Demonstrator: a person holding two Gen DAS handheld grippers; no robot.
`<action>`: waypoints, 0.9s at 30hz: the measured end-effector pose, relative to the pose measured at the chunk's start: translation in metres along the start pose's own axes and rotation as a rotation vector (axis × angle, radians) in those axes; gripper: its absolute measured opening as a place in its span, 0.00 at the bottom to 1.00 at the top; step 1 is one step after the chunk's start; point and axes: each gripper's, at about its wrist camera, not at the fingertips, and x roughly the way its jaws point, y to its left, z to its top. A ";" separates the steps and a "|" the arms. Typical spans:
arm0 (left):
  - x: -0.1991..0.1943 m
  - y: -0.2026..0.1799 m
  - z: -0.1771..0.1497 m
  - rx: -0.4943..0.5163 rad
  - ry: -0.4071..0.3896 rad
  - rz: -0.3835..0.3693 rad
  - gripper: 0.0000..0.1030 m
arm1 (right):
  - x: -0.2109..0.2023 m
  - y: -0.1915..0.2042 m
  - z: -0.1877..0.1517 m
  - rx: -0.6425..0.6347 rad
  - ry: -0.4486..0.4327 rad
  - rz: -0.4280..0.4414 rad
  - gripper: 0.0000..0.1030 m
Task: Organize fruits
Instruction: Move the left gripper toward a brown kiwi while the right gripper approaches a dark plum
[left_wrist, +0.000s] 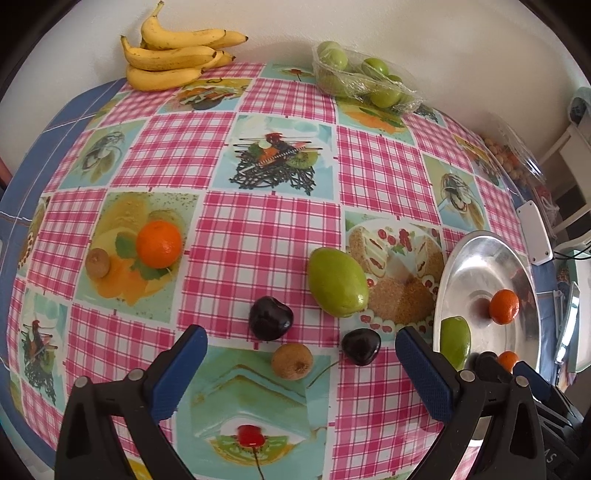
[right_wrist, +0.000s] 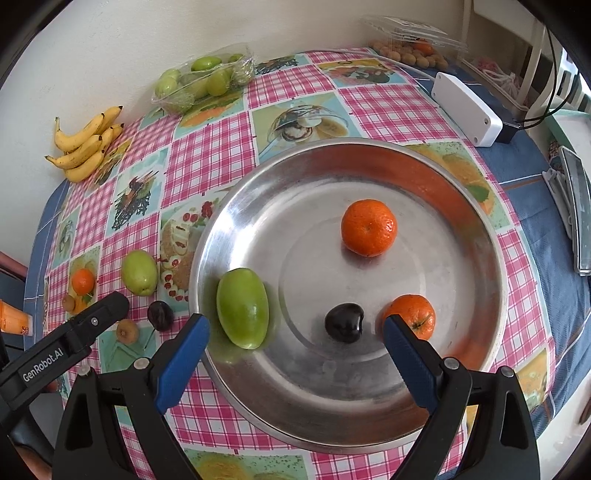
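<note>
Left wrist view only: a small brown fruit (left_wrist: 292, 360) and a stemmed dark cherry (left_wrist: 361, 346) are seen lying between the spread blue fingers; a second dark cherry (left_wrist: 270, 318) and a green fruit (left_wrist: 338, 282) lie just beyond.
Right wrist view only: the metal tray (right_wrist: 258, 192) interior is shown, holding a green fruit (right_wrist: 242, 308), a dark cherry (right_wrist: 344, 322) and two tangerines (right_wrist: 369, 228).
Left gripper (left_wrist: 301, 365): held low over the tablecloth (left_wrist: 258, 229), jaws wide apart, nothing gripped.
Right gripper (right_wrist: 295, 343): poised above the tray's near rim, jaws spread, empty.
</note>
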 end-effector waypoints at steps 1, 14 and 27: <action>-0.002 0.004 0.001 -0.009 -0.006 0.002 1.00 | 0.000 0.002 0.000 -0.002 0.001 0.002 0.92; -0.020 0.074 0.015 -0.097 -0.090 0.146 1.00 | 0.008 0.042 -0.008 -0.070 0.031 0.027 0.92; -0.030 0.135 0.020 -0.177 -0.096 0.142 1.00 | 0.005 0.116 -0.017 -0.213 0.008 0.107 0.92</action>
